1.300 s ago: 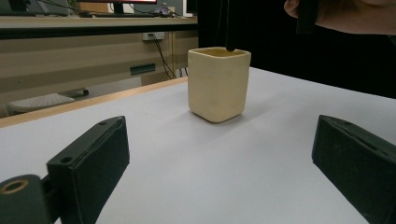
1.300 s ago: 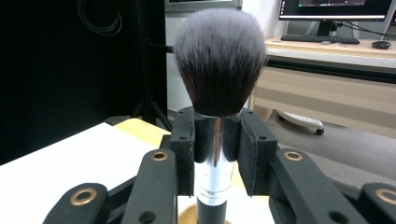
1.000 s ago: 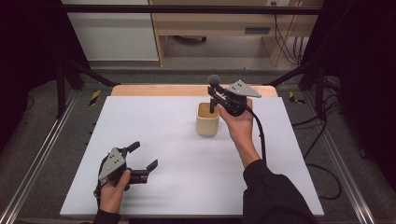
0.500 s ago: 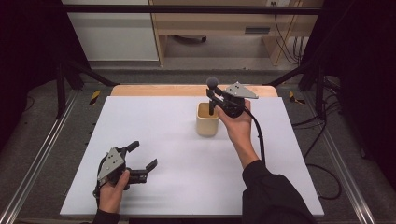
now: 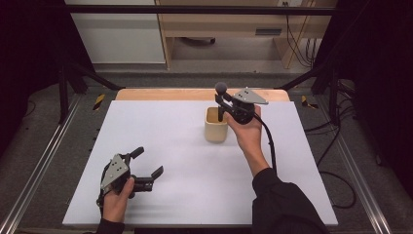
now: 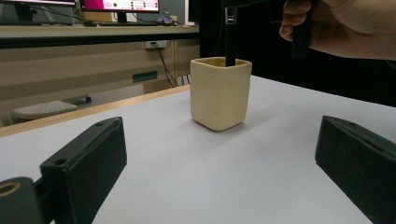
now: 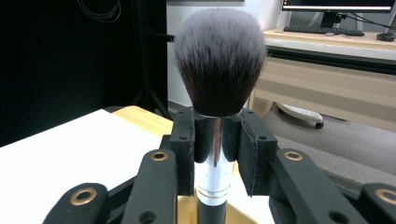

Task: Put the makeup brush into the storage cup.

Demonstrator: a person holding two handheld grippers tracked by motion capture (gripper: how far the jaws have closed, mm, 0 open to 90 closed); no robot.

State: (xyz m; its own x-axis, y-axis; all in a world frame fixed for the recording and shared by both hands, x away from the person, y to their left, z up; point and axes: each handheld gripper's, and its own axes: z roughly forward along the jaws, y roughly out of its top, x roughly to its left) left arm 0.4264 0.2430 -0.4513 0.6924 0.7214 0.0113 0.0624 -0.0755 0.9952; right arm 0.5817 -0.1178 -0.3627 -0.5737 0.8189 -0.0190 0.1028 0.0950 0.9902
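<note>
Brush (image 7: 218, 70) in right gripper (image 7: 217, 140)

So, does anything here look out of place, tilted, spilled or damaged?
Nothing stands out. The cream cup stands upright on the white table, with nothing spilled around it. The right gripper holds the makeup brush upright, handle down into the cup. The left gripper rests open on the table.

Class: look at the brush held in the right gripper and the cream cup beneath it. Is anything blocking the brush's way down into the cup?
Nothing visible does. The right gripper is shut on the black-handled, silver-collared makeup brush, held upright over the open cream square ceramic cup; its handle already reaches the cup's mouth. The left gripper sits open, well away.
</note>
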